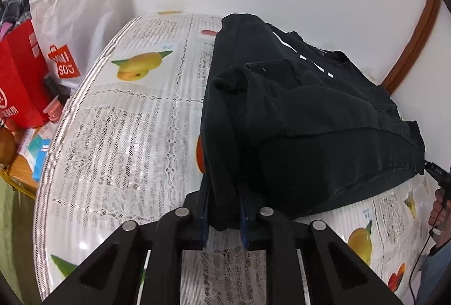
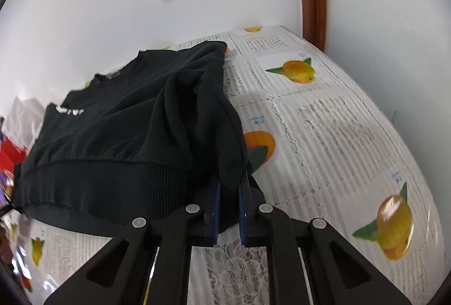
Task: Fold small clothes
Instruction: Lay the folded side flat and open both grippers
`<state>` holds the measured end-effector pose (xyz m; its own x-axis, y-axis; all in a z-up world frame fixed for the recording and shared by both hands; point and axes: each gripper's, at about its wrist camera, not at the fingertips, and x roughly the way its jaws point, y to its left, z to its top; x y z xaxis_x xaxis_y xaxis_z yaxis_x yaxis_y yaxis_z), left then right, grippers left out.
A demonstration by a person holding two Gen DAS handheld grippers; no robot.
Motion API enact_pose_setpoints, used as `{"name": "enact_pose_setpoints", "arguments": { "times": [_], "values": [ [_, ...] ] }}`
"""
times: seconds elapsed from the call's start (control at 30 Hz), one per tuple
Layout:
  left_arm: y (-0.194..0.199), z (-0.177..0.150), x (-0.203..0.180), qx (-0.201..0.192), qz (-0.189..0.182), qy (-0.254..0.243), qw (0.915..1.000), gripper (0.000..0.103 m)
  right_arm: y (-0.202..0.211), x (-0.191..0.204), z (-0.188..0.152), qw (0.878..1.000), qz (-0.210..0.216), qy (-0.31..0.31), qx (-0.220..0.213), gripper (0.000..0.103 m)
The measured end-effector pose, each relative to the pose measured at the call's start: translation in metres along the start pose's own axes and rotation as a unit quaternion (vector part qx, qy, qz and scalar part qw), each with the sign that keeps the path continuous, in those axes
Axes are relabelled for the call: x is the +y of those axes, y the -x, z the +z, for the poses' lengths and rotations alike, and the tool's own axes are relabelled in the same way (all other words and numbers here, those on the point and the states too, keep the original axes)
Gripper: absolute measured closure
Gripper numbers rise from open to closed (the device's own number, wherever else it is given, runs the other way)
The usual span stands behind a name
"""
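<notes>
Left gripper (image 1: 224,209) fingers pinching hem corner of black sweatshirt (image 1: 310,113); right gripper (image 2: 229,206) fingers pinching opposite hem corner. Garment body lies ahead of both finger pairs on fruit-print surface (image 1: 126,122), sleeves folded in.

Risks, as judgement:
- thick ribbed hem slipping from either pinch mid-fold
- uneven lift skewing fold
- tucked sleeve (image 1: 253,85) flopping out

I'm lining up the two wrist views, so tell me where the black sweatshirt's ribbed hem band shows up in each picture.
Left wrist view: the ribbed hem band runs across the right half, from the left tool toward the right edge.
Right wrist view: it runs across the lower left, from the left edge to the right tool.
Shared landmark: the brown wooden trim on the wall.
</notes>
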<state>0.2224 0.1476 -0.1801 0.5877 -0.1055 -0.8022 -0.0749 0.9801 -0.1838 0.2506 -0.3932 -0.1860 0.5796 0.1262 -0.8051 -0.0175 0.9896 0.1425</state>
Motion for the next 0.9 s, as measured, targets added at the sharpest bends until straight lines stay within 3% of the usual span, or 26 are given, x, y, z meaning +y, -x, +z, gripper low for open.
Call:
{"name": "enact_pose_setpoints", "arguments": {
  "times": [0.27, 0.53, 0.67, 0.8, 0.9],
  "values": [
    [0.027, -0.026, -0.004, 0.003, -0.003, -0.015, 0.9999, 0.089, 0.021, -0.002, -0.016, 1.000, -0.007, 0.003, 0.008, 0.093],
    [0.059, -0.070, -0.001, 0.011, -0.007, -0.015, 0.9998, 0.089, 0.058, -0.003, -0.054, 1.000, -0.002, 0.016, 0.027, 0.093],
    [0.065, -0.080, -0.002, 0.017, -0.002, -0.024, 0.9996, 0.085, 0.071, -0.005, -0.067, 0.999, -0.009, 0.021, 0.036, 0.086],
    [0.074, -0.083, -0.002, 0.010, 0.017, -0.025, 0.9995, 0.077, 0.097, 0.001, -0.075, 0.998, -0.047, 0.029, 0.013, 0.082],
    [0.085, -0.089, 0.001, 0.000, 0.016, -0.019, 0.9997, 0.073, 0.119, 0.014, -0.079, 0.999, -0.030, 0.034, -0.020, 0.073]
  ]
}}
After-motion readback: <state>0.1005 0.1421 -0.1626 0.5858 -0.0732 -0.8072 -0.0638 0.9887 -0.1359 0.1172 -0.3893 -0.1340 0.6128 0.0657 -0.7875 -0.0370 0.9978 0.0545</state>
